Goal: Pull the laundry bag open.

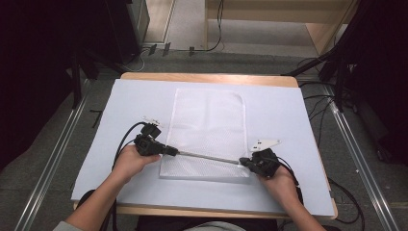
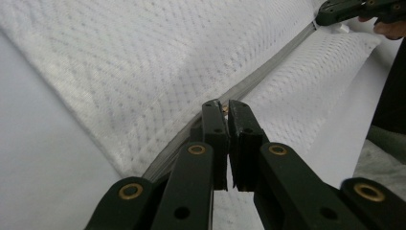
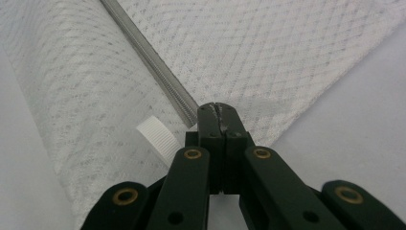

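Note:
A white mesh bag [image 1: 208, 126] lies flat on the white-covered table [image 1: 284, 120]. Its grey zipper [image 1: 209, 157] runs across the near end, pulled taut between my two grippers. My left gripper [image 1: 174, 151] sits at the zipper's left end. In the left gripper view it [image 2: 224, 106] is shut, with a small brass zipper pull [image 2: 224, 109] pinched at the tips. The zipper [image 2: 268, 72] leads away toward the right gripper [image 2: 354, 7]. My right gripper [image 1: 242, 162] is shut on the zipper's other end [image 3: 194, 115] at the bag's edge, its tips [image 3: 218, 108] together. A white ribbed tab [image 3: 158, 137] lies beside it.
The table's wooden rim [image 1: 207, 77] shows at the far side. Metal floor rails [image 1: 53, 159] run along both sides, and cables [image 1: 322, 103] trail on the floor to the right. A wooden unit [image 1: 269, 19] stands behind the table.

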